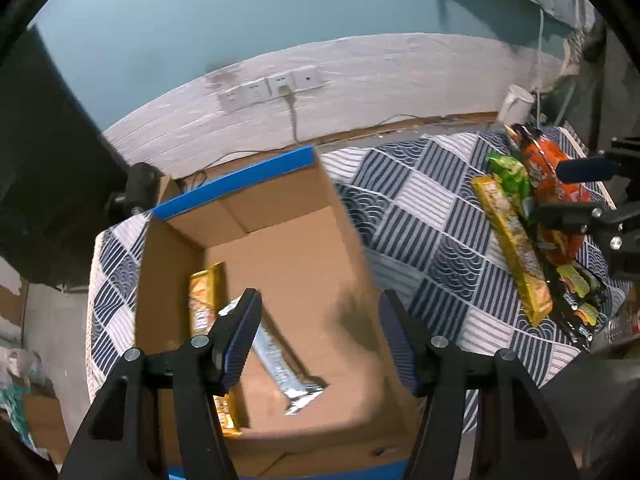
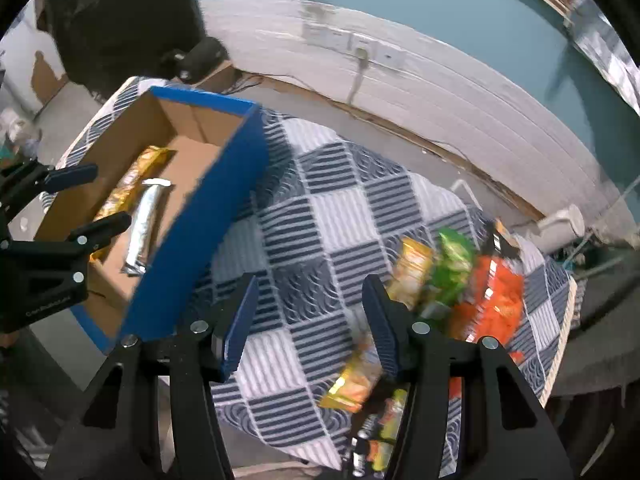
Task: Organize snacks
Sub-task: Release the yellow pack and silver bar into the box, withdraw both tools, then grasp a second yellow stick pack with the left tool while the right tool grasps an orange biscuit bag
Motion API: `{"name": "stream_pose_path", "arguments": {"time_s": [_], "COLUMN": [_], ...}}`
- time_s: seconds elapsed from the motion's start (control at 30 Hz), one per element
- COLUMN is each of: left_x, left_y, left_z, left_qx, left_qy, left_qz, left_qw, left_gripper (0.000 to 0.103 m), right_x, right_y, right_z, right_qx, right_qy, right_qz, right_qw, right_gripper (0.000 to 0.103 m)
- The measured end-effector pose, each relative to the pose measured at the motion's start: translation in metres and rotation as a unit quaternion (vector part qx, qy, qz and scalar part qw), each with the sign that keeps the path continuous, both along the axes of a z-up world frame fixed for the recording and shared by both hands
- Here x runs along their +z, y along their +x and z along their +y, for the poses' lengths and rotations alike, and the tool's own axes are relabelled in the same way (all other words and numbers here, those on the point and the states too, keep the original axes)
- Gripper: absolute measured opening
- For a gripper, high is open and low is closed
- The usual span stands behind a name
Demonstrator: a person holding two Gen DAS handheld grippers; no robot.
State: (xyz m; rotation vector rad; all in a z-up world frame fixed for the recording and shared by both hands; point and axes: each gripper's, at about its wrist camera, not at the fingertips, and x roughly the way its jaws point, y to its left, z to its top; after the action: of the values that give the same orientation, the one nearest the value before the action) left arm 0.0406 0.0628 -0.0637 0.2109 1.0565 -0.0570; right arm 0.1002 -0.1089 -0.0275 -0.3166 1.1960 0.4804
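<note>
box (image 1: 296, 264) brown, blue rim | tablecloth (image 1: 432, 216) navy-white checks | packets: silver (image 1: 280, 364), orange (image 1: 556, 184), green (image 1: 510, 176)
</note>
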Motion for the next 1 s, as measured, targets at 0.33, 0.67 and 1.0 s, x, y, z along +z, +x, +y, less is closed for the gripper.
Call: {"name": "stream_pose_path", "arguments": {"time_s": [0.33, 0.67, 1.0], "left_x": [-0.004, -0.015, -0.034], "left_y": [0.005, 0.012, 0.027], "left_z": [-0.057, -0.104, -0.132], "left_qx": [-0.049, -0.084, -0.087], "left_qy": [0.018, 0.022, 0.006], "left_qz": [0.006, 0.021, 0.049], "left_qw": [0.9986, 0.996, 0.995], "left_gripper": [0.063, 0.068, 0.068], "right_x": [0.001, -0.014, -0.051], "right_y": [0.002, 0.005, 0.022], "right_z": [-0.072, -0.133, -0.167], "right_qx": [-0.059, -0.11, -0.161], "right_qy": [0.007, -0.006, -0.022], "right_qz": [-0.005, -0.006, 0.019], "right_qw": [0.998, 0.994, 0.987], "right_gripper": [0.063, 0.064, 0.066]}}
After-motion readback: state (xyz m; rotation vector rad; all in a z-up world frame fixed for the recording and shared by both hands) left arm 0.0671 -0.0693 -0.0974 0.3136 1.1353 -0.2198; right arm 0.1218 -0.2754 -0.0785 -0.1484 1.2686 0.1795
